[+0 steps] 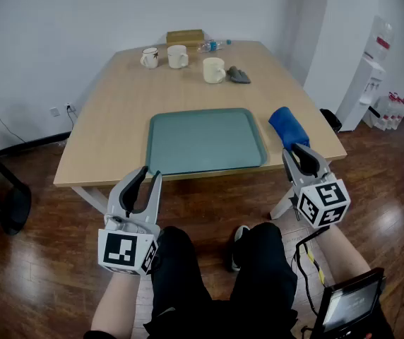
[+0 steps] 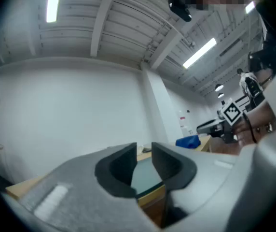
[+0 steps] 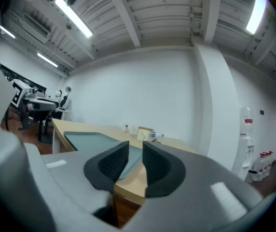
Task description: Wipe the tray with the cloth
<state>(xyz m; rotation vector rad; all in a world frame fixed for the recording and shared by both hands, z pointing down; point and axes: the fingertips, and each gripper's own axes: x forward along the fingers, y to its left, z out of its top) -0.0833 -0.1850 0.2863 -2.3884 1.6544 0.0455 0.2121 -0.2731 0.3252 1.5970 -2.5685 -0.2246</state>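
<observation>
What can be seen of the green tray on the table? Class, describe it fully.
The tray is teal-green and rectangular, with rounded corners and a low raised rim; it looks like plastic. It lies flat and empty on the wooden table, close to the near edge. Only the table touches it; the blue cloth lies apart at its right.

Tray (image 1: 205, 141) is a muted teal-green, cloth (image 1: 287, 127) is bright blue. Table (image 1: 117, 111) is pale tan wood, floor (image 1: 39, 260) is dark reddish-brown planks. The 3 mugs (image 1: 178, 56) run white to cream, the little rag (image 1: 239, 75) is grey, the box (image 1: 185, 37) brown. Left gripper (image 1: 151, 175) and right gripper (image 1: 299, 149): grey bodies, black pads, white cubes with black square markers.
</observation>
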